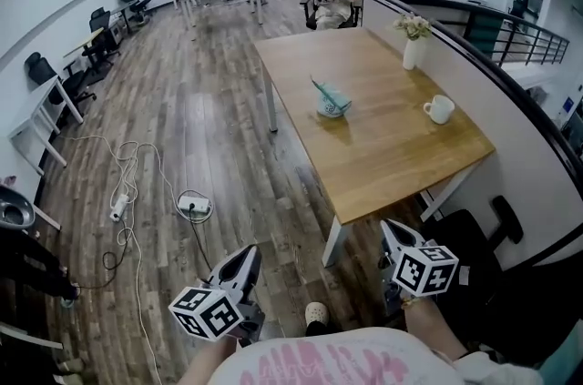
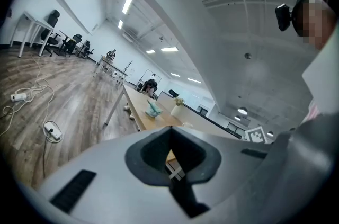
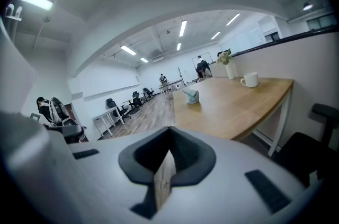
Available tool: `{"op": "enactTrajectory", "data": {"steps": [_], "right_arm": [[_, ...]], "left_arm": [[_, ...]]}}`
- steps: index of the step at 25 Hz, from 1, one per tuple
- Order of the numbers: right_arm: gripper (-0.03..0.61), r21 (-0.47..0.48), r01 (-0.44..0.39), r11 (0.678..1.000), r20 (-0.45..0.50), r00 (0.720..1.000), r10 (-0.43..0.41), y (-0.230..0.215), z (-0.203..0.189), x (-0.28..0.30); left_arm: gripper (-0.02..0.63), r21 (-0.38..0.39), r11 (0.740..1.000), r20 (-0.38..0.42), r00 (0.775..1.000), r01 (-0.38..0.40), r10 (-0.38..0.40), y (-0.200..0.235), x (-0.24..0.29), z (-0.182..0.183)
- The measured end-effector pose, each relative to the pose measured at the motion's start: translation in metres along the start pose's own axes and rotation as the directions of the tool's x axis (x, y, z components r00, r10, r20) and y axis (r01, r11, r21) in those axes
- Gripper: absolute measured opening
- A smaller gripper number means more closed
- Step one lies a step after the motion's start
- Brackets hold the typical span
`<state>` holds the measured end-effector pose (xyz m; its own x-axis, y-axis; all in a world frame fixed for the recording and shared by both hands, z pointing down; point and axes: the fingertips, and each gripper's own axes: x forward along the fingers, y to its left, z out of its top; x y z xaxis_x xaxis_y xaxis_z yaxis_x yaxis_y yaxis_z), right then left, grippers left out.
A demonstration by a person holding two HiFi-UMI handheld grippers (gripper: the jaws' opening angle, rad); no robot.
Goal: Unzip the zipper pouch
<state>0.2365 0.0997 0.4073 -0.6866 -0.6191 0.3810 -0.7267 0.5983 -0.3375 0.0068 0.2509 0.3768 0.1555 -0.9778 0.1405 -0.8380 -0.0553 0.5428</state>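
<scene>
Pouch [image 1: 332,101] sits mid table [image 1: 383,160], well apart from both grippers. Zipper pull too small to make out.
Left gripper [image 1: 246,261] and right gripper [image 1: 393,236] are low by body, short of table's near corner. Jaws of both pressed together, nothing held.
Step judged: approach.
To do it well: open jaws before arriving, pin pouch body with one gripper, pinch pull with other, draw along zipper line. Keep clear of mug [image 1: 440,108].

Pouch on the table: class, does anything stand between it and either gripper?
Nothing visible does. Only open floor and bare table lie between the pouch and the left gripper or right gripper; the mug and vase stand aside.
</scene>
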Motion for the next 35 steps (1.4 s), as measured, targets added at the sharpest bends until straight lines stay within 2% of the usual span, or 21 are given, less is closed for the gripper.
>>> {"op": "enactTrajectory", "data": {"steps": [3,8,10,13,19,22,26,30,32,35], "right_arm": [[-0.002,-0.028,-0.031,0.999,0.01,0.999,0.031,-0.004,0.035,0.036],[-0.002,-0.07,-0.06,0.996,0.013,0.998,0.061,-0.018,0.066,0.084],[-0.002,-0.07,-0.055,0.996,-0.003,0.998,0.055,-0.028,0.065,0.101],[-0.002,-0.057,-0.033,0.998,-0.057,0.998,0.03,-0.043,0.051,0.124],[-0.002,0.012,0.019,1.0,-0.177,0.984,-0.017,-0.072,0.021,0.17],[-0.002,0.048,0.05,0.998,-0.205,0.978,-0.039,-0.086,0.019,0.204],[-0.002,0.091,0.114,0.989,-0.207,0.974,-0.093,-0.108,0.037,0.251],[-0.002,0.145,0.158,0.977,-0.154,0.979,-0.135,-0.119,0.08,0.298],[-0.002,0.17,0.174,0.97,-0.111,0.981,-0.156,-0.125,0.103,0.317],[-0.002,0.21,0.186,0.96,-0.059,0.982,-0.177,-0.136,0.121,0.342]], "left_arm": [[0.0,0.002,1.0,0.028,1.0,0.002,-0.002,0.007,0.036,0.025],[0.0,0.072,0.997,0.069,0.998,-0.021,0.016,0.023,0.085,0.044],[0.0,0.074,0.997,0.076,0.997,-0.032,0.027,0.034,0.1,0.045],[0.0,0.037,0.998,0.059,0.997,-0.048,0.046,0.05,0.118,0.04],[0.0,-0.021,0.998,-0.052,0.997,-0.059,0.058,0.083,0.158,0.027],[0.0,-0.026,0.998,-0.088,0.995,-0.056,0.054,0.109,0.191,0.034],[0.0,-0.025,1.0,-0.121,0.993,-0.009,0.005,0.14,0.255,0.061],[0.0,0.02,0.997,-0.142,0.987,0.079,-0.076,0.158,0.319,0.11],[0.0,0.04,0.991,-0.163,0.979,0.128,-0.12,0.166,0.346,0.125],[0.0,0.048,0.982,-0.227,0.96,0.182,-0.167,0.179,0.378,0.127]]}}
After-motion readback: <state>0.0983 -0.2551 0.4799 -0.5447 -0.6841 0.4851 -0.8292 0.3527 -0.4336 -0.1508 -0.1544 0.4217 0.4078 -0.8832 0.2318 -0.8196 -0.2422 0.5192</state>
